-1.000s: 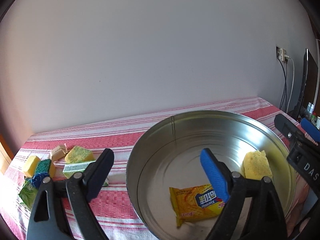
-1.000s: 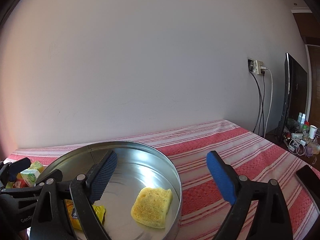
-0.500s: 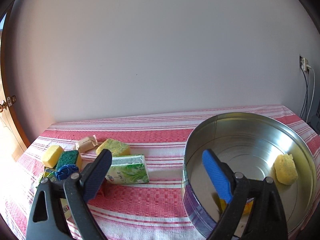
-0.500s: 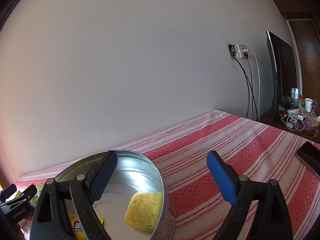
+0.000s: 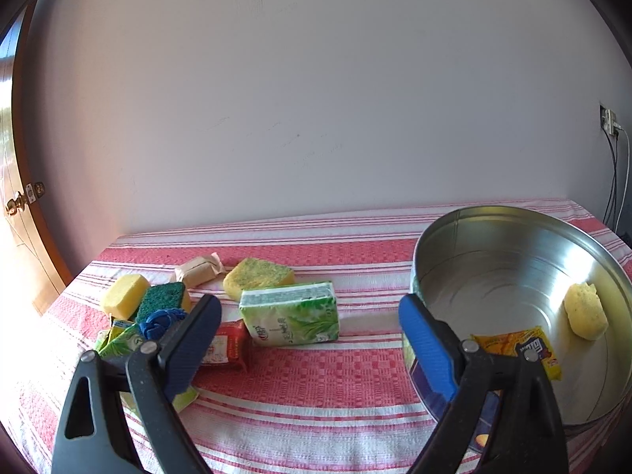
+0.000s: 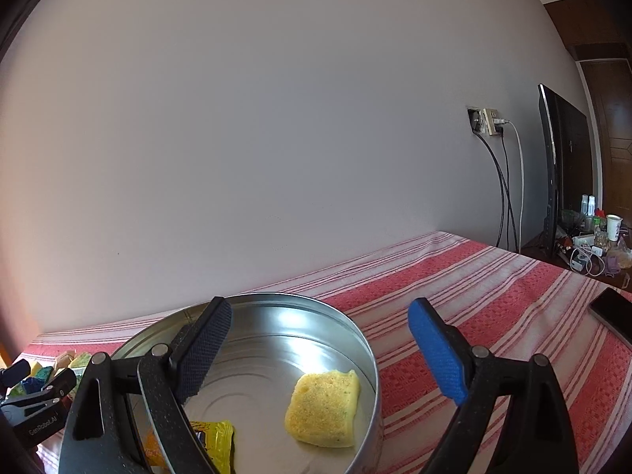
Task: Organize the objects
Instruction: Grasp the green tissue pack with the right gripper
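The left gripper (image 5: 310,331) is angled down over the red-and-white striped tablecloth (image 5: 316,375), jaws spread wide with nothing gripped, aimed at the green tissue pack (image 5: 292,314) near the table's left end. The right gripper (image 6: 320,351) is held nearly level, jaws likewise released, over the round metal tin (image 6: 367,351) at the middle; a yellow sponge (image 6: 324,410) and a yellow snack packet (image 6: 213,440) are seen inside it
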A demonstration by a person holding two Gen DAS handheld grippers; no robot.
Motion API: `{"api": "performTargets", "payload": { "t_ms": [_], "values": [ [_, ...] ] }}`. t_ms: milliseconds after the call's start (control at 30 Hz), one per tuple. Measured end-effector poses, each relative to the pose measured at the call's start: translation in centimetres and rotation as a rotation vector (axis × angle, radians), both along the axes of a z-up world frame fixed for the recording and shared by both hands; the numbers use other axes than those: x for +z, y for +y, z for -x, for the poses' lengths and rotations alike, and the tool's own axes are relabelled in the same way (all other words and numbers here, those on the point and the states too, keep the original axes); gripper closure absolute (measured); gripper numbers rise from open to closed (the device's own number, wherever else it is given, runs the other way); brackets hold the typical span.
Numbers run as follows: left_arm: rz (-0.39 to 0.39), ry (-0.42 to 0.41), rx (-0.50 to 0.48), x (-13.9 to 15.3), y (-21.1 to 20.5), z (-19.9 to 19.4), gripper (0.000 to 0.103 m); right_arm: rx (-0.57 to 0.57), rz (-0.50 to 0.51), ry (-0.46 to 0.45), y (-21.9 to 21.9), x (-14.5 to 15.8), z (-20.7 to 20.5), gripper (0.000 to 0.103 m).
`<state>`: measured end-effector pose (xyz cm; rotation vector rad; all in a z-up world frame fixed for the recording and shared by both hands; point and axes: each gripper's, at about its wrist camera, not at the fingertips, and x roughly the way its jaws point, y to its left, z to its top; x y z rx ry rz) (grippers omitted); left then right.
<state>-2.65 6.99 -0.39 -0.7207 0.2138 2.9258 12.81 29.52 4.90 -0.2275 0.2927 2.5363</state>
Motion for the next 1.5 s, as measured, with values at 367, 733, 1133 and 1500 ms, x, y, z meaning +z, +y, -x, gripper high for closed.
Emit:
{"api": "performTargets", "payload": {
  "t_ms": [367,733,1133,1500],
  "values": [
    [0.008,-0.009,0.053,-0.4,-4.8,-0.1,0.011,0.151,0.008,-0.023,-5.9,-0.3,3.1,0.010],
    [-0.043,-0.022,0.156,-0.5,-11.7,0.4,0.011,0.311,-0.015,-0.050,-11.7,-0.8,5.6,0.010],
    [-0.063,-0.079,0.321,-1.6,-21.0,0.8,0.011,0.573,0.010,-0.200,-17.9,-2.0,10.8,0.010],
    [-0.065,-0.138,0.393,-2.5,-25.1,0.8,0.011,0.848,0.035,-0.393,-24.7,-4.4,14.1,0.010]
  ]
}}
